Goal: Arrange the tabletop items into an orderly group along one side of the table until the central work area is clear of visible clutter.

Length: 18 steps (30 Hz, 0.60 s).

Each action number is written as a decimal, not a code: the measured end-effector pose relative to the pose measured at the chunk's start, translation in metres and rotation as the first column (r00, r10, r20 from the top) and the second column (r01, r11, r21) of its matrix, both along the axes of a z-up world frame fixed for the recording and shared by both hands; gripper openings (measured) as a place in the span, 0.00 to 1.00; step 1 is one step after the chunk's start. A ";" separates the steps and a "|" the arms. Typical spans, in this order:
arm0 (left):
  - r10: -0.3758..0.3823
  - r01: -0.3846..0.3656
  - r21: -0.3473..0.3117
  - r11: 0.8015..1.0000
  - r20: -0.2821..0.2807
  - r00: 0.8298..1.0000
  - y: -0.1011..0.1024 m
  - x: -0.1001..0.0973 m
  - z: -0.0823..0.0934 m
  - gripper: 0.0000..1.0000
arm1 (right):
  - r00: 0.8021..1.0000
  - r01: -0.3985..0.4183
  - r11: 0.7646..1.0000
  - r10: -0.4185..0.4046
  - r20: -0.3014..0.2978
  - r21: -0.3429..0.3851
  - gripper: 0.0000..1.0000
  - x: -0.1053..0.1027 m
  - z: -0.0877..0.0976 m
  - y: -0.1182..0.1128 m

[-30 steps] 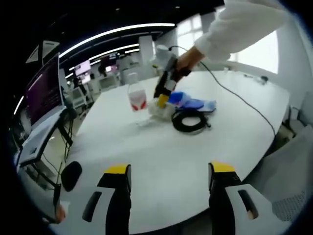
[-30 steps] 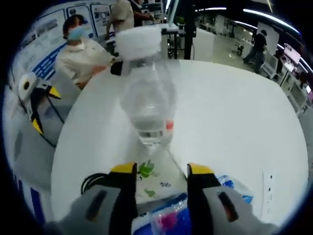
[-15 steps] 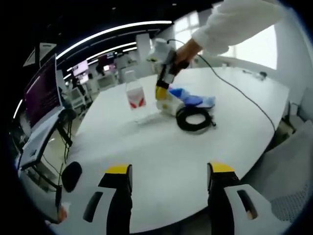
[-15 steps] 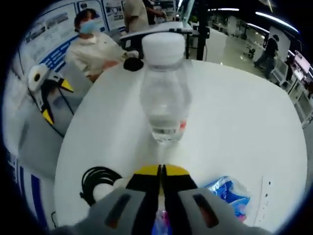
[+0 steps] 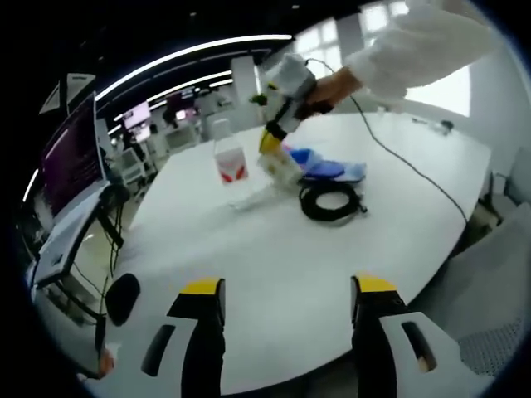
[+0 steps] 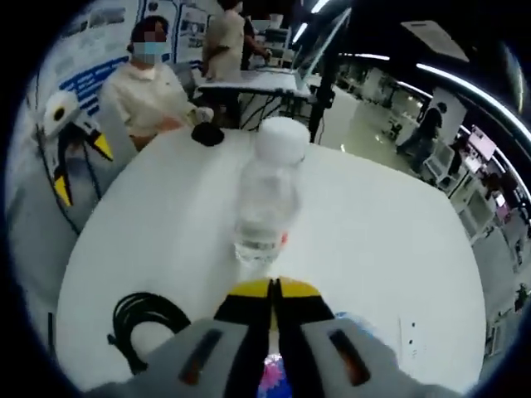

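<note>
Right hand-held gripper (image 6: 273, 292), jaws pressed together, pinches a white packet (image 5: 280, 168) lifted just above the blue bag (image 5: 328, 171), upper centre of left gripper view. Left hand-held gripper (image 5: 284, 292) spread, idle. Advice: carry low, clear bottle (image 6: 265, 195) and cable coil (image 5: 330, 200), set at counter (image 5: 282, 249) edge.

Bottle (image 6: 265, 203) behind cable coil (image 6: 143, 323)

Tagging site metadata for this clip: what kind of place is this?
Likely an open-plan office or lab: a large white table, a monitor on a nearby desk, long ceiling light strips, and more desks with people beyond.
</note>
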<state>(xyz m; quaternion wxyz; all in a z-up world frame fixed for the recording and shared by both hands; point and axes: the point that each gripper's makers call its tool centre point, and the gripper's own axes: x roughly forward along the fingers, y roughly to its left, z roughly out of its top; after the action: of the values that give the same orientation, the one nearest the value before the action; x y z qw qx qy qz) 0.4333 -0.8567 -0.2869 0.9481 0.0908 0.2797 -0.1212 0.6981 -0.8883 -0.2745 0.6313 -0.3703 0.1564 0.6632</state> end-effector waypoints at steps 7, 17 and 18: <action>-0.004 0.004 -0.002 1.000 -0.002 1.000 -0.001 0.000 0.000 0.58 | 0.983 0.096 0.985 -0.117 0.145 0.144 0.00 0.004 0.015 0.005; -0.008 0.008 0.007 1.000 -0.003 1.000 -0.001 0.000 -0.001 0.56 | 0.951 0.169 0.958 -0.221 0.217 0.233 0.00 0.016 0.023 0.014; -0.008 0.008 0.007 1.000 -0.004 1.000 -0.001 0.000 -0.001 0.56 | 0.948 0.174 0.955 -0.228 0.221 0.239 0.00 0.017 0.023 0.014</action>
<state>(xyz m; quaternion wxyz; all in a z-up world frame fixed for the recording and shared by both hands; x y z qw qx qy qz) 0.4329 -0.8576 -0.2876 0.9467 0.0952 0.2815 -0.1242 0.7152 -0.8738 -0.2510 0.7469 -0.3610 0.0409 0.5569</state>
